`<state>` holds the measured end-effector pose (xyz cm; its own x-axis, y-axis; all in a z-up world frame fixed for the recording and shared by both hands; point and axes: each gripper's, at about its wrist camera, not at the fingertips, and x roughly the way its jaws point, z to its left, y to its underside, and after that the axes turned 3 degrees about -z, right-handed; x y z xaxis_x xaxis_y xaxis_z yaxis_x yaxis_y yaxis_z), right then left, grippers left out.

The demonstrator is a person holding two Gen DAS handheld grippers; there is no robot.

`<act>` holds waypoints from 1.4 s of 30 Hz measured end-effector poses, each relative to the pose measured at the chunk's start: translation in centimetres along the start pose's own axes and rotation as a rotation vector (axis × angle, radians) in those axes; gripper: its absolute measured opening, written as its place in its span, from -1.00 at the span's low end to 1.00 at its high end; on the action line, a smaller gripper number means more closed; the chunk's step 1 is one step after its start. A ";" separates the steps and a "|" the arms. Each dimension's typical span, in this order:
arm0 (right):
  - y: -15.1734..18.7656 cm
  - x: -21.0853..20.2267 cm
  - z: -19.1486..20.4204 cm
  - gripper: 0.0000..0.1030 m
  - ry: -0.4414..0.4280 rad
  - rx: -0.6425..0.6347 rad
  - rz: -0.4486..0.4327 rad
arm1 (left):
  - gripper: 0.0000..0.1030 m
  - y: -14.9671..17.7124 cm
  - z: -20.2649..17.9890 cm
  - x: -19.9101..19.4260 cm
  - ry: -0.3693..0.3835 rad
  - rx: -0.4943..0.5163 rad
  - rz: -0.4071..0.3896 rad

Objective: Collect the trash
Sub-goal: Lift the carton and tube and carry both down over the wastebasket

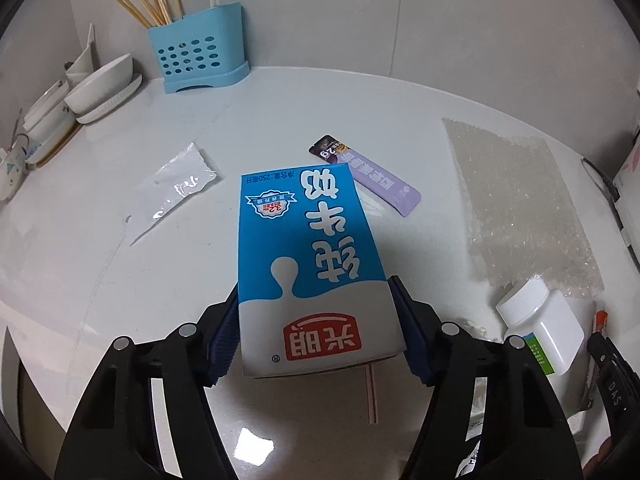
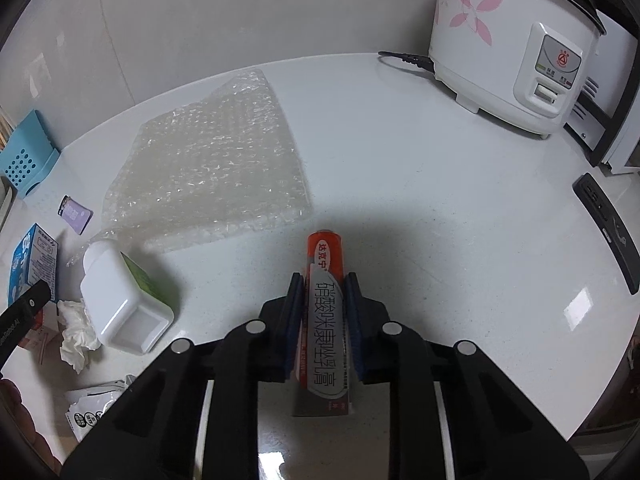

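My left gripper (image 1: 316, 288) is shut on a blue and white milk carton (image 1: 308, 240), its blue pads pressing both sides near the carton's white end. The carton (image 2: 32, 260) also shows at the left edge of the right wrist view. My right gripper (image 2: 324, 278) is shut on an orange and white ointment tube (image 2: 326, 256) that points away from me. Loose on the white counter lie a purple sachet (image 1: 372, 176), a clear plastic wrapper (image 1: 172, 192), a sheet of bubble wrap (image 2: 216, 172), a white pill bottle (image 2: 120, 300), a crumpled tissue (image 2: 76, 336) and a torn packet (image 2: 92, 408).
A blue utensil holder (image 1: 196, 56) with chopsticks stands at the back wall, with stacked white bowls (image 1: 100, 84) to its left. At the back right sit a white rice cooker (image 2: 512, 48) and its cord. A black remote-like object (image 2: 608, 228) lies near the right edge.
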<state>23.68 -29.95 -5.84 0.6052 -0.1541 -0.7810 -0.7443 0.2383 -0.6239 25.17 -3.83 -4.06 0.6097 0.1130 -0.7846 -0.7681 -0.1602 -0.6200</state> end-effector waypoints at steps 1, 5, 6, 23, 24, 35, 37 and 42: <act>0.0 0.0 0.0 -0.61 -0.004 -0.001 -0.001 | 0.27 0.0 0.2 -0.2 0.002 -0.001 -0.005; 0.3 -0.5 -0.1 -0.61 -0.016 0.000 -0.007 | 0.23 0.2 0.8 -1.4 0.023 0.011 -0.025; 0.4 -0.8 -0.1 -0.61 -0.020 -0.001 -0.013 | 0.23 0.3 0.9 -1.7 0.029 0.015 -0.030; 2.6 -9.3 0.4 -0.61 -0.043 -0.032 -0.130 | 0.23 3.3 2.0 -9.7 0.092 0.064 -0.114; 2.9 -9.8 0.4 -0.61 -0.048 -0.037 -0.134 | 0.23 3.6 2.1 -10.3 0.096 0.067 -0.116; 6.9 -15.0 0.3 -0.61 -0.067 -0.104 -0.203 | 0.23 8.0 3.1 -14.8 0.124 0.085 -0.140; 7.8 -15.7 0.2 -0.61 -0.072 -0.115 -0.217 | 0.23 9.1 3.2 -15.5 0.130 0.094 -0.149; 11.1 -17.6 -0.6 -0.61 -0.106 -0.130 -0.258 | 0.23 12.1 3.7 -17.6 0.161 0.100 -0.186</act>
<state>4.60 -25.19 0.93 0.8001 -0.0906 -0.5930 -0.5879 0.0785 -0.8051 4.41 -4.14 2.20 0.7591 -0.0278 -0.6504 -0.6508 -0.0531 -0.7574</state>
